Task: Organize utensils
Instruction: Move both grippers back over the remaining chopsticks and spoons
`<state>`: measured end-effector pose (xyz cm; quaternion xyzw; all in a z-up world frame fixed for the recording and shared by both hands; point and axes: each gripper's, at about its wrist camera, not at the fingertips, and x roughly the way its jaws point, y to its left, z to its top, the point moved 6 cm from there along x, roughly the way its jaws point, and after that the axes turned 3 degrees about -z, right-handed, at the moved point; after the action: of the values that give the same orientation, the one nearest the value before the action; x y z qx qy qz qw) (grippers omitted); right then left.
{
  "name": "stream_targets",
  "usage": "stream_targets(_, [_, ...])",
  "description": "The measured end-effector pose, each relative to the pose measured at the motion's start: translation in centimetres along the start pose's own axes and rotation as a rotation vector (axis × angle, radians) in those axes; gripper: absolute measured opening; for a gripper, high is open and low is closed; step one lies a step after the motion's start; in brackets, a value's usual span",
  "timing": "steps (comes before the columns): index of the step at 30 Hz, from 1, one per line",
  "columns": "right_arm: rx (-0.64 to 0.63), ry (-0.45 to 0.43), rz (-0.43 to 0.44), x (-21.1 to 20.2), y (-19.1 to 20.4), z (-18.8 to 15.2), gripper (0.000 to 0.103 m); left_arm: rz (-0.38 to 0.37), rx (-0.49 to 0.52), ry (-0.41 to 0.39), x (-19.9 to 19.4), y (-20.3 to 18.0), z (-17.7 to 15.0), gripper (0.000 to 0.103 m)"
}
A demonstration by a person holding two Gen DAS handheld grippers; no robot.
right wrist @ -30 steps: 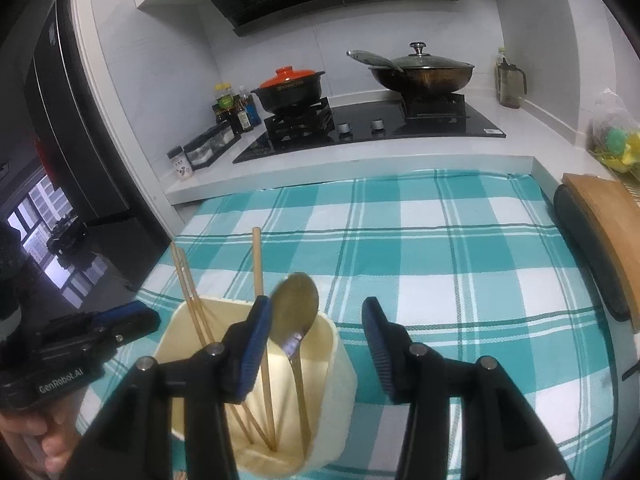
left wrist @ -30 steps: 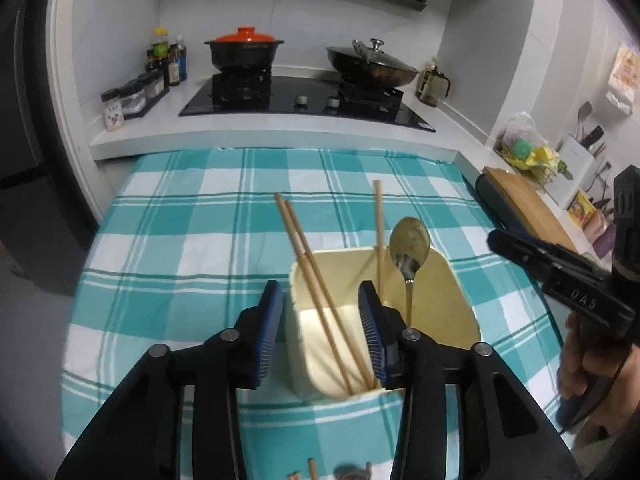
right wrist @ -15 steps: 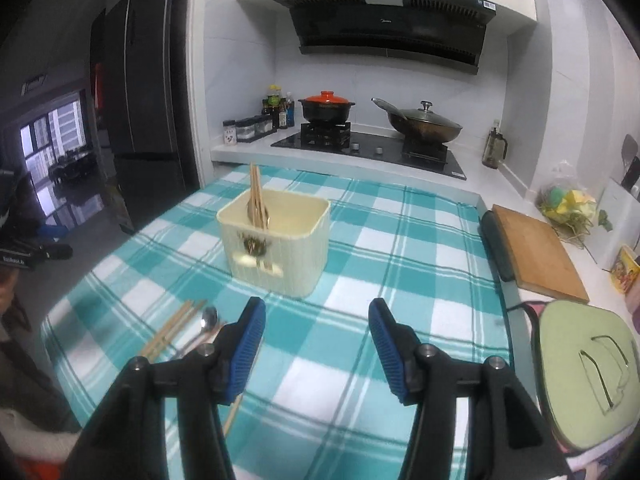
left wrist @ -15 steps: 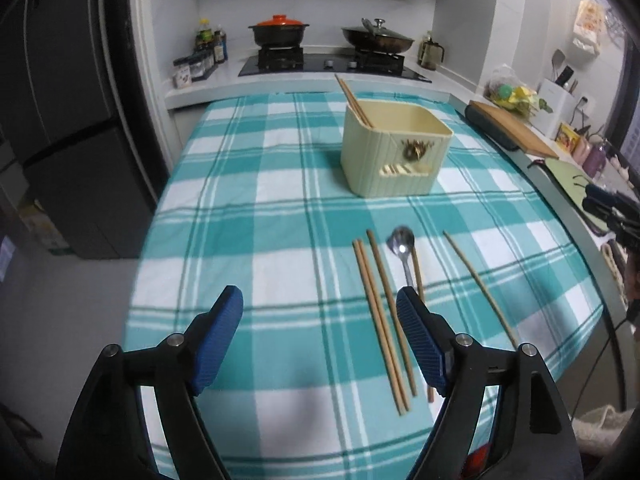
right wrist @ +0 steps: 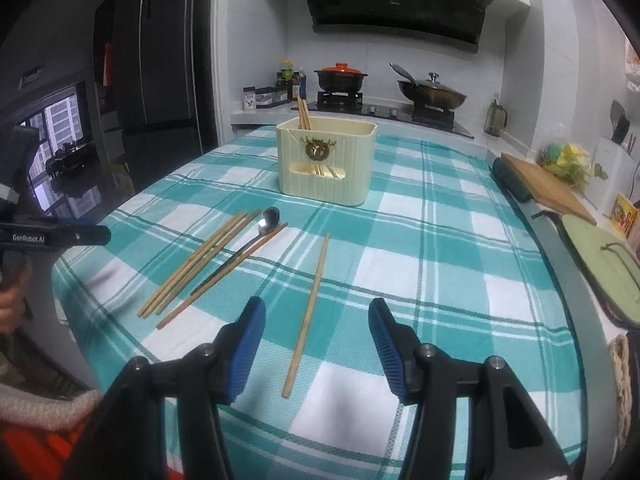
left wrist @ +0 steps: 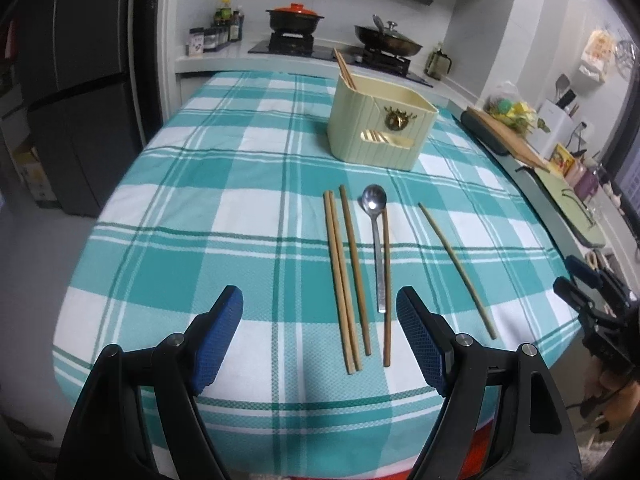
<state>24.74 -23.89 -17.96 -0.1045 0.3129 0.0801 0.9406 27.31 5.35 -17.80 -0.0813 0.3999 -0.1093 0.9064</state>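
Both claws pulled back further, left claw (left wrist: 319, 338) and right claw (right wrist: 316, 346) spread, empty. Chopsticks (left wrist: 346, 272) and spoon (left wrist: 376, 236) flat on table (left wrist: 200, 216); holder (left wrist: 380, 124) upright.

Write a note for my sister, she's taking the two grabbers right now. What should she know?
Left gripper: open, empty, hovering over the near table edge.
Right gripper: open, empty, above the near end of the lone chopstick.
On the checked cloth: three chopsticks side by side, a spoon with another chopstick beside it, then the lone one off to the right.
Done: a few chopsticks already stand in the cream holder.
Left: the five chopsticks and the spoon go into the holder.
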Motion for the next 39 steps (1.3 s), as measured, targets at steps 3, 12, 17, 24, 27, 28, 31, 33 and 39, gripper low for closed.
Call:
stream_targets(3, [-0.024,-0.035,-0.018,-1.1,0.2,0.7,0.055,0.009,-0.029,-0.016,-0.4,0.6,0.5,0.083])
stream_targets(12, [0.040,0.009,-0.021,-0.2,-1.9,0.1,0.055,0.035,-0.034,0.019,2.5,1.3,0.4,0.083])
stream_targets(17, [0.084,0.054,-0.023,1.6,-2.4,-0.6,0.055,0.017,-0.014,0.047,5.1,0.9,0.8,0.083])
stream_targets(24, [0.043,0.078,-0.039,3.1,-1.7,-0.3,0.055,0.008,-0.071,0.058,6.3,2.4,0.5,0.083])
stream_targets(27, [0.055,0.090,-0.027,4.1,-1.4,-0.3,0.055,0.016,-0.078,0.077,6.9,2.7,-0.4,0.083])
stream_targets(28, [0.060,0.097,-0.023,4.4,-1.3,-0.5,0.055,0.016,-0.077,0.083,7.0,2.7,-0.6,0.083])
stream_targets(31, [0.082,0.117,-0.011,5.6,-1.1,-0.9,0.055,0.014,-0.071,0.103,7.7,2.4,-1.2,0.083])
stream_targets(33, [0.102,0.127,-0.007,6.1,-1.1,-1.1,0.055,0.013,-0.054,0.113,8.3,2.1,-1.3,0.083])
stream_targets(39, [0.147,0.147,0.009,6.8,-1.2,-1.5,0.055,0.024,-0.029,0.123,11.0,2.2,0.6,0.083])
